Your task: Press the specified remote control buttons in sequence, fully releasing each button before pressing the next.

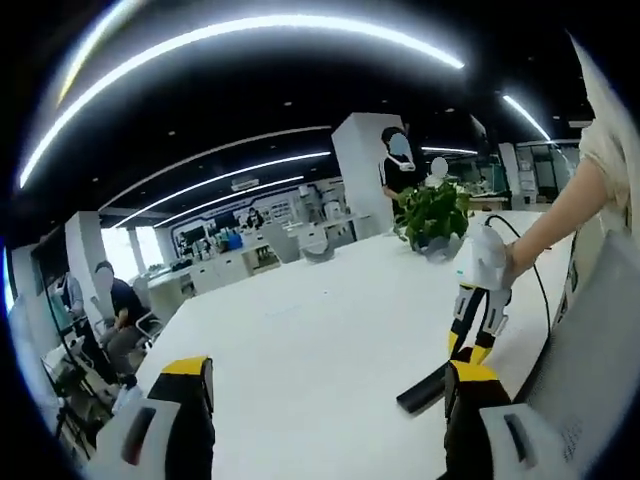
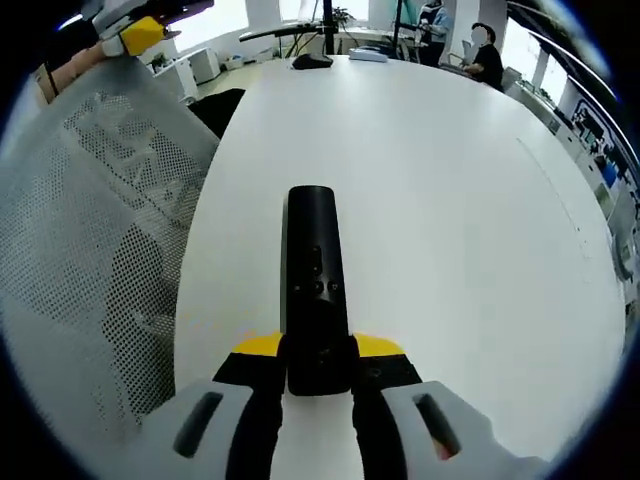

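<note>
Now, at the left, the left gripper [image 1: 325, 400] hangs above the wide white table [image 1: 300, 330] with its yellow-tipped jaws wide apart and nothing between them. Further right in the left gripper view, the right gripper [image 1: 470, 350] comes down on the slim black plastic remote control [image 2: 312, 290], which lies flat on the table near the grey mesh chair back [image 2: 90, 230]. The right gripper's jaws are closed on the remote's near end (its buttons stay free ahead). The remote seems light, stiff and rather smooth, so holding its side edges looks best. Button markings are too small to read.
</note>
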A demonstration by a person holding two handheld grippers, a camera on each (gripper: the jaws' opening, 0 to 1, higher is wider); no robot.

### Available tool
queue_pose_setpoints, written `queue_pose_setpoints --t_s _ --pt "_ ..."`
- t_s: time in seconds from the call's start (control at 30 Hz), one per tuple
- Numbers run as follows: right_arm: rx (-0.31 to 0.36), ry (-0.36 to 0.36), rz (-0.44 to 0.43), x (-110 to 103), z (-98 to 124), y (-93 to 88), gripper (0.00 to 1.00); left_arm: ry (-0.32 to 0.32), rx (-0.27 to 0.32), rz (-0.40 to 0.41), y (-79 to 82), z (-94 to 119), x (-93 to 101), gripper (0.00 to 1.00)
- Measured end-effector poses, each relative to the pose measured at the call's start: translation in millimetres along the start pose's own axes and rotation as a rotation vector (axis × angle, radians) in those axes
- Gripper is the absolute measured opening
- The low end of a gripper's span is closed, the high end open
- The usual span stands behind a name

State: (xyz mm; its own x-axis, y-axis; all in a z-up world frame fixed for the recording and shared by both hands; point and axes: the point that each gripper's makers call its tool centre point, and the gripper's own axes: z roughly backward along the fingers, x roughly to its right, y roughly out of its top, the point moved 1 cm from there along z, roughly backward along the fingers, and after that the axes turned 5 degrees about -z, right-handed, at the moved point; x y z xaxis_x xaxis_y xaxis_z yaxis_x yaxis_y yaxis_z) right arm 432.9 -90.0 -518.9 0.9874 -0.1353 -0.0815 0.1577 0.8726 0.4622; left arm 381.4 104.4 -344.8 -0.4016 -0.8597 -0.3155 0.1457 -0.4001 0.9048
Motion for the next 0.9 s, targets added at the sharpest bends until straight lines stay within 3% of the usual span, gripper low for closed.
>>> queue_pose_setpoints --t_s 0.37,0.9 --pt "-0.039 -0.066 0.022 52.2 7.0 -3.5 0.25 -0.002 -0.033 -0.020 -6.6 -2.0 1.3 1.00" --pt "-0.012 -0.075 -0.078 83.2 9.1 2.7 0.25 -0.035 -0.046 -0.039 -8.4 -2.8 7.0 1.00"
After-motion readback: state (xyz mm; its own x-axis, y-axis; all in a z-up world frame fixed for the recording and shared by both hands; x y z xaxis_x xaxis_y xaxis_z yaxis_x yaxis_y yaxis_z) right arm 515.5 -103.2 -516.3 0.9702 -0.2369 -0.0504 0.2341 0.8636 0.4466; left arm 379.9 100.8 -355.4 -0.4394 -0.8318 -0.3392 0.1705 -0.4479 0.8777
